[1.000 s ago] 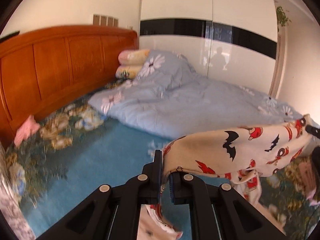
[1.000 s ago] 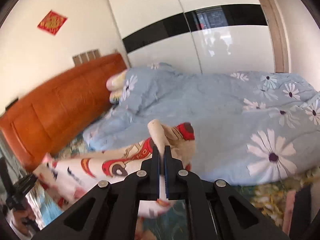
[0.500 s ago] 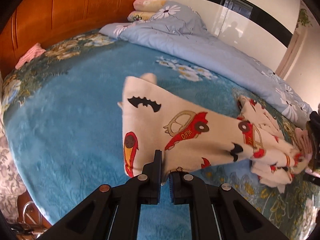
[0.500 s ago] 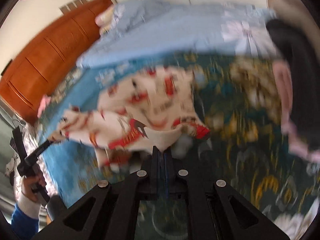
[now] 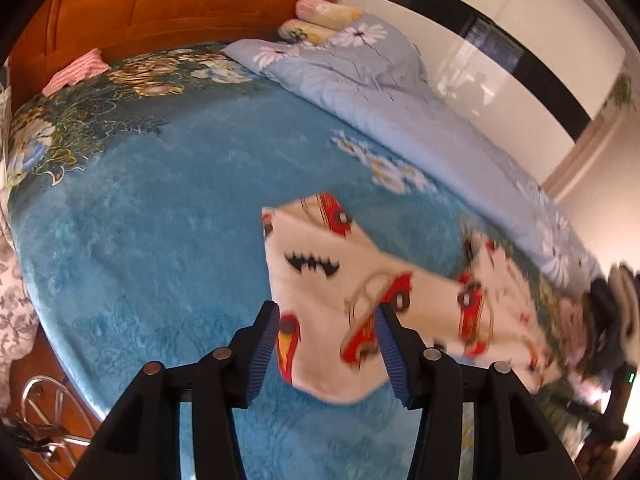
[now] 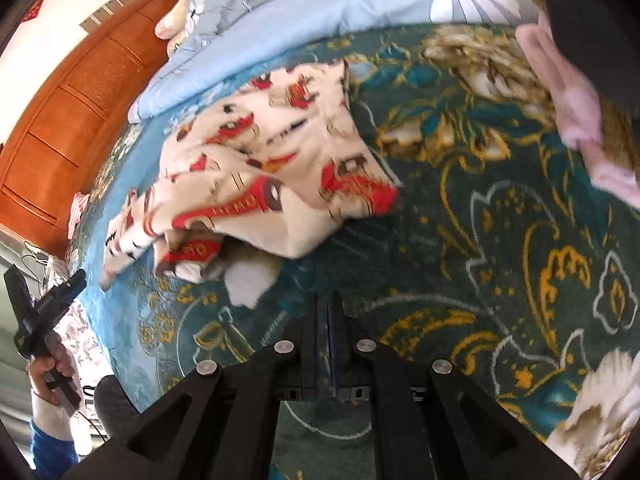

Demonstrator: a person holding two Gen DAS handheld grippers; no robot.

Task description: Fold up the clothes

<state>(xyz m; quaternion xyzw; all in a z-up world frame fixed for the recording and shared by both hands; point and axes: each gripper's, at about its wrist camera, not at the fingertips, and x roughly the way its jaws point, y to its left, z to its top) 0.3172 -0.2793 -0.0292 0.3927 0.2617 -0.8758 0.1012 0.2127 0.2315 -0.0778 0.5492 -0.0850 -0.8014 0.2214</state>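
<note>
Lying rumpled on the blue blanket, cream car-print garment; left jaws released, right jaws clenched empty.

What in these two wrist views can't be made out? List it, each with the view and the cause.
- Left wrist view: the far end of the printed garment and the right gripper are smeared by motion blur near the right rim.
- Right wrist view: the garment's prints and folds are blurred; its underside is hidden by its own bunching.
- Right wrist view: the pink cloth is cut off at the edge, so its type is unclear.
</note>
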